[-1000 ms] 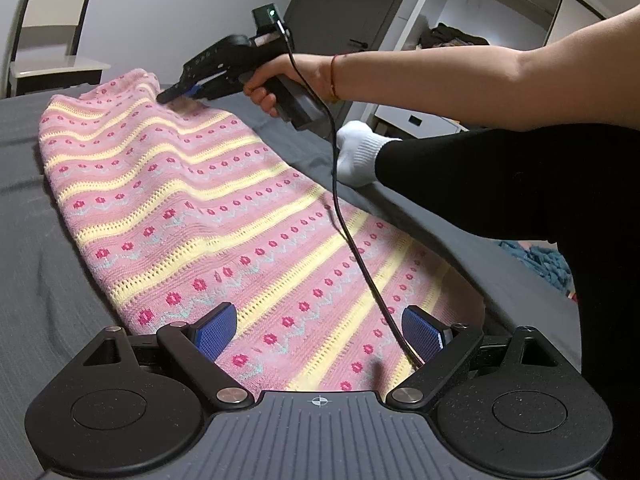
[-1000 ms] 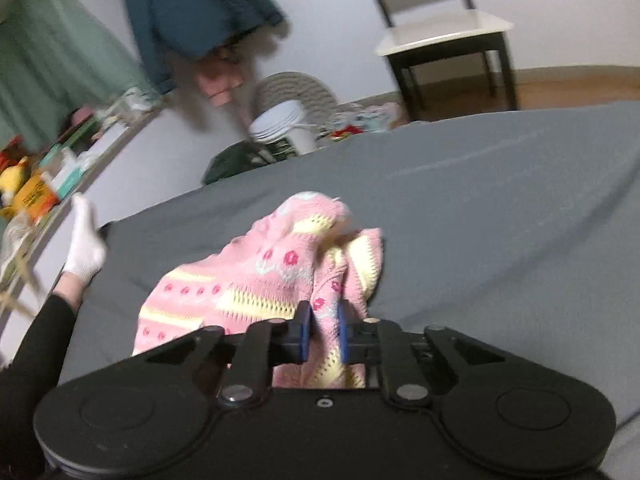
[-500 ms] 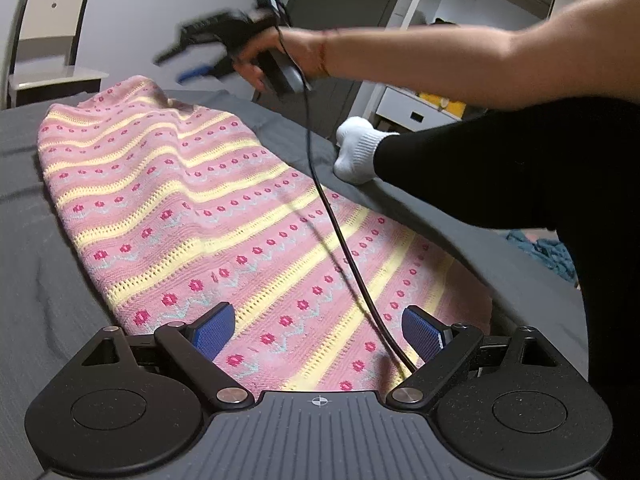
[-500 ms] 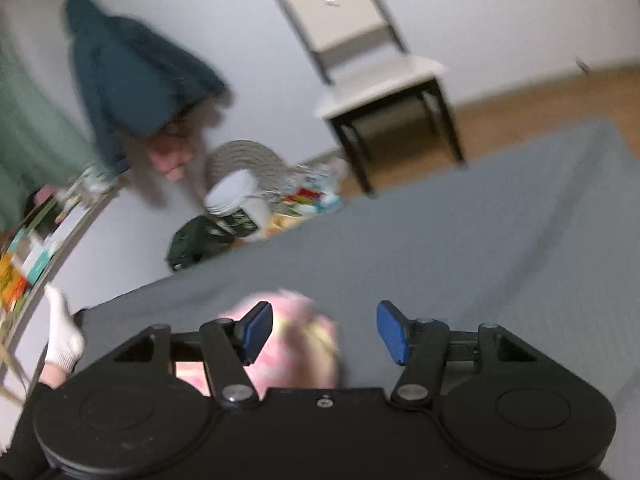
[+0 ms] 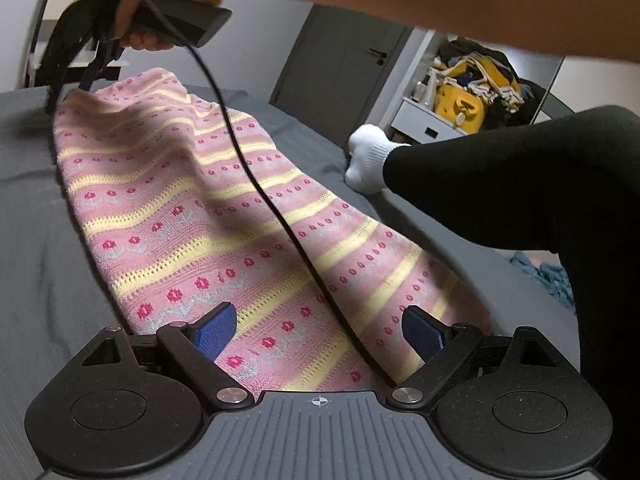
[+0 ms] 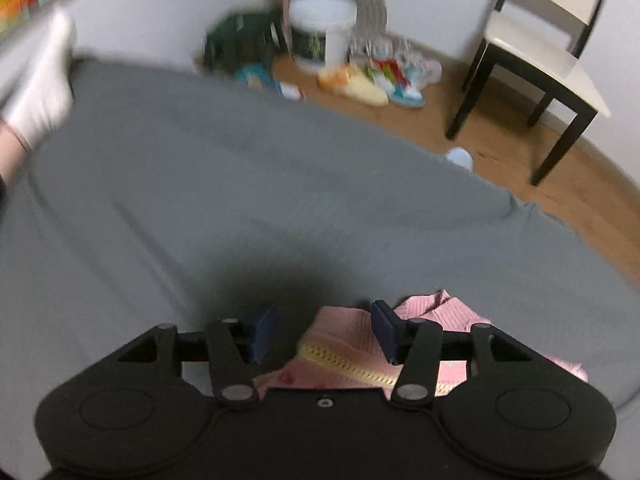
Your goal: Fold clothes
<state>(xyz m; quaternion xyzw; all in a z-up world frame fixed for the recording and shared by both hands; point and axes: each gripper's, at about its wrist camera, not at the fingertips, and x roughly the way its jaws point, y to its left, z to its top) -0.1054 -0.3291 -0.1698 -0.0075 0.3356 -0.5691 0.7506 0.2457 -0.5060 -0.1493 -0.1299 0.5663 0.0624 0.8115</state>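
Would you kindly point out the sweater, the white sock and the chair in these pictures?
sweater [image 5: 208, 216], left wrist view, on the middle of the striped knit.
white sock [image 5: 368, 164], left wrist view, on the foot.
chair [image 6: 548, 60], right wrist view, on the seat.

Nothing here can be read: the dark label on the white bucket [image 6: 322, 32] is blurred, and the packets on the floor [image 6: 372, 76] are too.

dim indoor light | right view motion-blurred | fisheye edges warped
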